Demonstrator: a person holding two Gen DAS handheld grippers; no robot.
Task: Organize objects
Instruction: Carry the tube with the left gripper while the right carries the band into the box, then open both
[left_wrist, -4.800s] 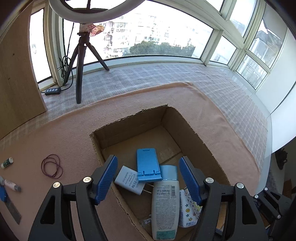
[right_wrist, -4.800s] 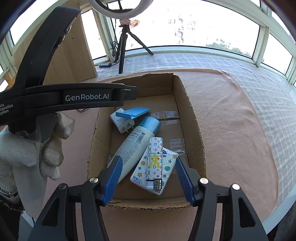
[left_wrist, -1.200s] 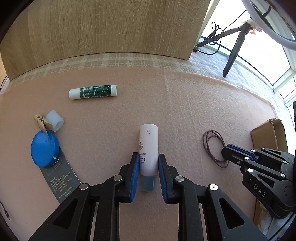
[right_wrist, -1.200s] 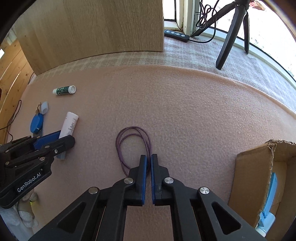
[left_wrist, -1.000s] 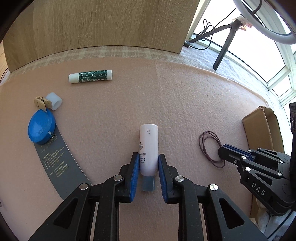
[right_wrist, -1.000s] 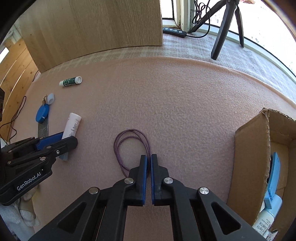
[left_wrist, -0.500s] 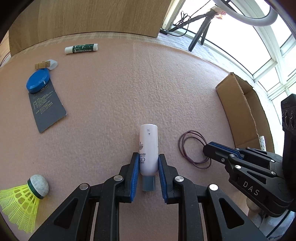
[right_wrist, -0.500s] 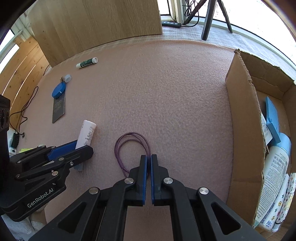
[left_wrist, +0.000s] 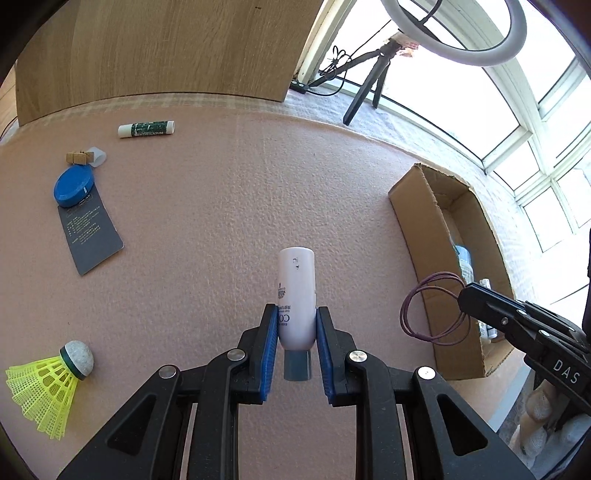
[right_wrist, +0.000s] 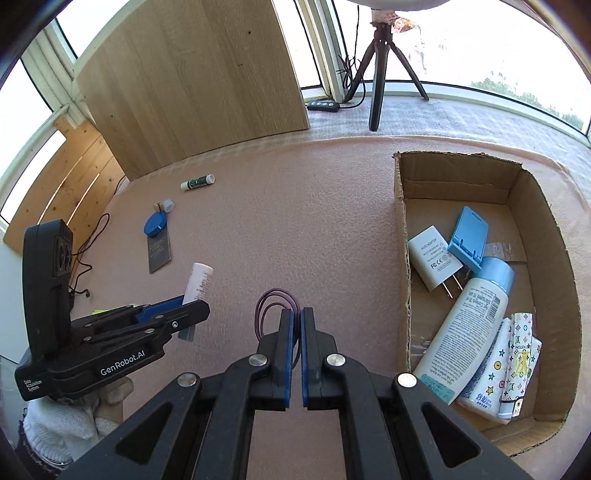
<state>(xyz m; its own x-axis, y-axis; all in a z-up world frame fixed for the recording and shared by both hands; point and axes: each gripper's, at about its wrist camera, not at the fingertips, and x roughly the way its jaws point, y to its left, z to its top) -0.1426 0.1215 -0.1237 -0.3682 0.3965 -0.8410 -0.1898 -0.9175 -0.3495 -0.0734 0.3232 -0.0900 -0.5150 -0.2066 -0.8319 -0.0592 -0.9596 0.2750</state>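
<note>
My left gripper (left_wrist: 295, 314) is shut on a white tube (left_wrist: 296, 291) with a grey cap, lifted above the pink mat; the tube (right_wrist: 198, 282) also shows in the right wrist view. My right gripper (right_wrist: 294, 314) is shut on a purple hair band (right_wrist: 271, 300), whose loops (left_wrist: 432, 306) hang in the air near the cardboard box (left_wrist: 413, 221). The box (right_wrist: 400, 236) lies to the right and holds a white charger (right_wrist: 434, 258), a blue phone stand (right_wrist: 467, 236), a white bottle (right_wrist: 465, 325) and patterned packets (right_wrist: 517, 350).
On the mat lie a green-white lip balm (left_wrist: 146, 129), a blue round case (left_wrist: 74, 181), a dark card (left_wrist: 90, 236), a small white cap with a clip (left_wrist: 86, 157) and a yellow shuttlecock (left_wrist: 48, 384). A wooden panel (left_wrist: 166, 48) and a tripod (right_wrist: 380, 66) stand behind.
Both grippers have risen and moved toward the box with their loads. The hair band has left the mat and now hangs beside the box's near wall.
</note>
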